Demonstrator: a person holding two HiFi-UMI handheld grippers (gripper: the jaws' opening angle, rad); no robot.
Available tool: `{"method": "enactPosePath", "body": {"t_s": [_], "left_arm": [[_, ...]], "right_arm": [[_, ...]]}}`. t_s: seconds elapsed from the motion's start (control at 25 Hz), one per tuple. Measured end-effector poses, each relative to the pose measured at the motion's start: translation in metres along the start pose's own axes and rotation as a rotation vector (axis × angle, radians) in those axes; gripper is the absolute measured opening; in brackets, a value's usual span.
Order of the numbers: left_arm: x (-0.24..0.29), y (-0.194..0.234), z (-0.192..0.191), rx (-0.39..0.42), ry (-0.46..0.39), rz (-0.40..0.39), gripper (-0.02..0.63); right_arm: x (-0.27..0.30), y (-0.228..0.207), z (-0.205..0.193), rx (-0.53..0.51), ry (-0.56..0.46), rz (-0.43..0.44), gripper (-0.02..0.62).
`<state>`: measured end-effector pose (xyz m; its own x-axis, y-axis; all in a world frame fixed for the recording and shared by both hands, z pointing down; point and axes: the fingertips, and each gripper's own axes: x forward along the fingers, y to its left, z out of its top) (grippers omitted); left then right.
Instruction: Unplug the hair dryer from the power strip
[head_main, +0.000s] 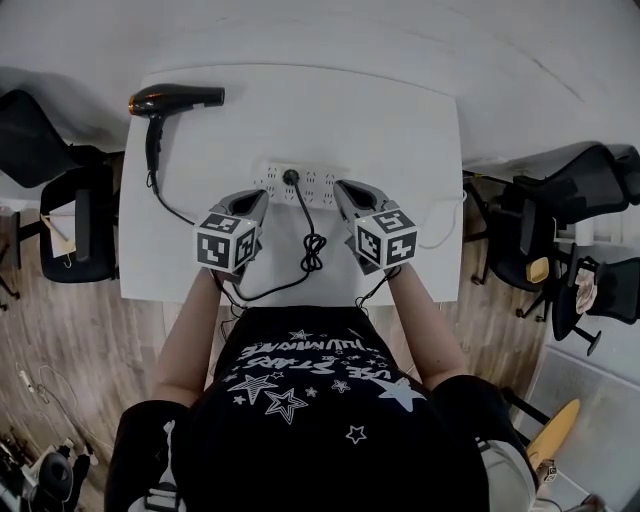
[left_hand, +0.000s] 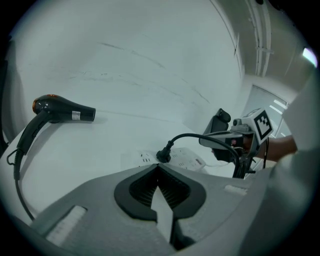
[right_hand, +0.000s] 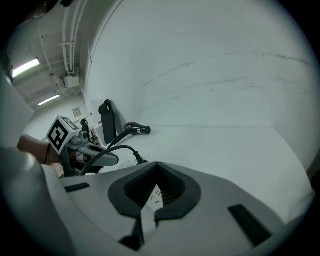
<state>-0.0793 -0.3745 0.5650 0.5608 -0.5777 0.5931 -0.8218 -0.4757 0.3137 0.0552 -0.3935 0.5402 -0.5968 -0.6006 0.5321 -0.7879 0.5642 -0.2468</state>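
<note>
Left tongs (head_main: 262, 197) and right tongs (head_main: 345, 190) closed, empty, flanking plug (head_main: 291, 178). I'd pin power strip (head_main: 322, 183) with one, open the other, pull plug straight out.

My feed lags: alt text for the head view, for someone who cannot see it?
A black plug sits in a white power strip, with the left gripper and right gripper either side of it, both shut and empty. Its cord runs to a black hair dryer lying far left on the table.
</note>
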Motion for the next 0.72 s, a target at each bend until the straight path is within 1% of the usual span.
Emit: {"method": "enactPosePath", "body": {"t_s": [0.36,0.56,0.72], "left_arm": [[0.017,0.006,-0.004,-0.004,0.046,0.010,0.008],[0.025,0.011,-0.009,0.000,0.079,0.026,0.008],[0.026,0.011,-0.009,0.002,0.082,0.023,0.008]], "right_arm": [[0.012,-0.008,-0.001,0.020,0.018,0.019,0.009],[0.018,-0.009,-0.001,0.007,0.028,0.031,0.009],[0.021,-0.010,0.001,0.003,0.029,0.036,0.009]]}}
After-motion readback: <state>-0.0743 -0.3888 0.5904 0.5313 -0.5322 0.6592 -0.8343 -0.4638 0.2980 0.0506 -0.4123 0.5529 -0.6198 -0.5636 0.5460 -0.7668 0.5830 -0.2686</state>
